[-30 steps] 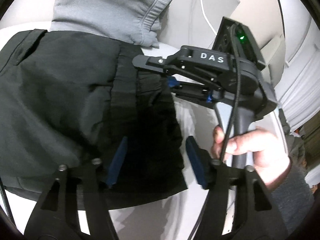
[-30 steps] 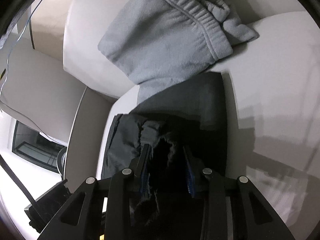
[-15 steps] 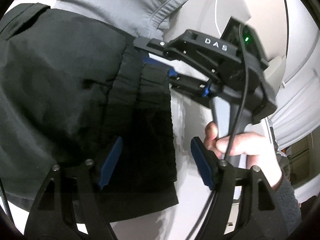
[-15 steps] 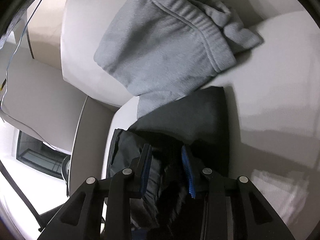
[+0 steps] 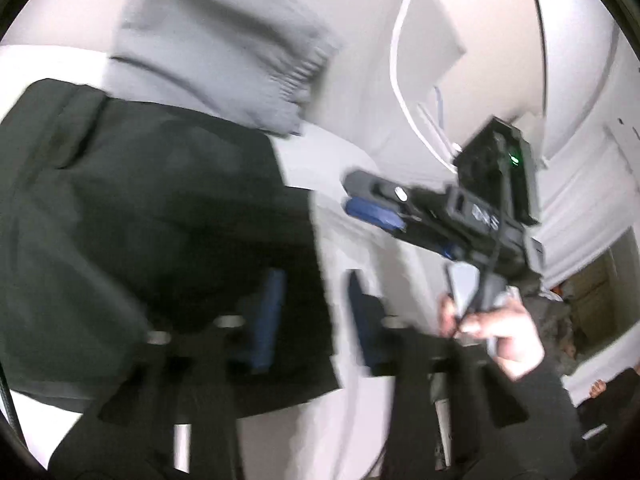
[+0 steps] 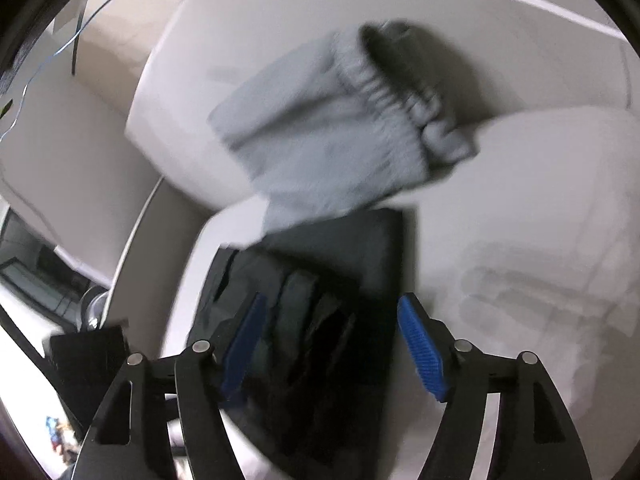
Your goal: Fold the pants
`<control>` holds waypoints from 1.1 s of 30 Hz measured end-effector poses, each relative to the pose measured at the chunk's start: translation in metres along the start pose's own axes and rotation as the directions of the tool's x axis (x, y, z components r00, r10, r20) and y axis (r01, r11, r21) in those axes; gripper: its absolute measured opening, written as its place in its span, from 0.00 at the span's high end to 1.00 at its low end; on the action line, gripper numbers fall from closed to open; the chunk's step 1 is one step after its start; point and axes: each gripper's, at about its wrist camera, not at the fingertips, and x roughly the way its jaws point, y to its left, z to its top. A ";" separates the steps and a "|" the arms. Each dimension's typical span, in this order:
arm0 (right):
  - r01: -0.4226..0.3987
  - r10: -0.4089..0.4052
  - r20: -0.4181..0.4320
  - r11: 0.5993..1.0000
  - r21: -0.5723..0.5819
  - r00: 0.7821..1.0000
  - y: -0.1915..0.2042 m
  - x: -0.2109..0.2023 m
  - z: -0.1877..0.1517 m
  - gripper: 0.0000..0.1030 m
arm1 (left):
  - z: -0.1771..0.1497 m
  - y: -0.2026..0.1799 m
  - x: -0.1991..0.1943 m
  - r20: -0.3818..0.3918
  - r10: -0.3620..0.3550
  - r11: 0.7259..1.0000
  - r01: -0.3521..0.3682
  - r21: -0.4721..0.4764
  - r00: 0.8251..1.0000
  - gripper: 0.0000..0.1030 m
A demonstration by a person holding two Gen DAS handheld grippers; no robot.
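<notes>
The black pants (image 5: 152, 224) lie folded flat on the white surface; they also show in the right wrist view (image 6: 336, 304). My left gripper (image 5: 314, 312) is open and empty, straddling the pants' right edge, one blue pad over the cloth and one over the white surface. My right gripper (image 6: 332, 344) is open and empty, above the folded pants. In the left wrist view the right gripper (image 5: 374, 210) is off to the right of the pants, clear of them. Both views are motion-blurred.
A grey sweatshirt-like garment (image 5: 224, 60) lies against the white cushion behind the pants, overlapping their far edge; it shows in the right wrist view (image 6: 336, 136) too. White cushions (image 6: 540, 200) surround the pants. A white cable (image 5: 404, 92) runs along the back.
My right gripper has opened, let go of the black pants and drawn back to the right. The pants now lie flat. My left gripper stays open and has shifted.
</notes>
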 end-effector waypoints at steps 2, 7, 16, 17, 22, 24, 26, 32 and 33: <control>0.039 -0.040 -0.034 0.999 -0.029 0.999 0.008 0.010 -0.005 0.32 | -0.005 0.008 0.009 -0.034 0.023 0.999 -0.024 -0.022 0.999 0.88; 0.137 -0.144 -0.083 0.987 -0.086 0.986 0.009 0.048 -0.014 0.56 | -0.018 -0.002 0.039 -0.094 0.023 0.999 -0.019 0.042 0.995 0.89; 0.268 -0.281 -0.045 0.944 -0.192 0.959 0.011 0.069 -0.001 0.60 | -0.035 -0.009 0.092 -0.161 0.076 0.995 -0.064 0.073 0.984 0.90; 0.264 -0.276 -0.041 0.947 -0.183 0.960 0.009 0.069 0.000 0.60 | -0.035 -0.004 0.094 -0.162 0.069 0.997 -0.062 0.047 0.984 0.92; 0.231 -0.229 0.026 0.964 -0.133 0.973 0.012 0.034 -0.003 0.60 | -0.029 -0.009 0.086 -0.181 0.073 0.997 -0.068 0.030 0.981 1.00; 0.138 -0.136 0.028 0.984 -0.113 0.990 0.017 0.021 -0.009 0.60 | -0.019 -0.025 0.061 -0.153 0.019 0.997 -0.007 0.074 0.988 1.00; 0.038 -0.036 0.022 0.994 -0.102 0.999 0.025 0.013 -0.018 0.60 | -0.006 -0.039 0.026 -0.072 0.029 0.987 -0.017 0.161 0.997 1.00; -0.029 0.028 -0.036 0.999 -0.022 0.999 0.025 0.037 -0.042 0.86 | 0.021 0.005 -0.061 0.130 0.261 0.952 -0.277 0.131 0.957 1.00; -0.004 0.004 -0.043 1.000 -0.011 0.999 0.021 0.044 -0.045 0.86 | 0.023 0.016 -0.070 0.154 0.304 0.938 -0.324 0.125 0.940 1.00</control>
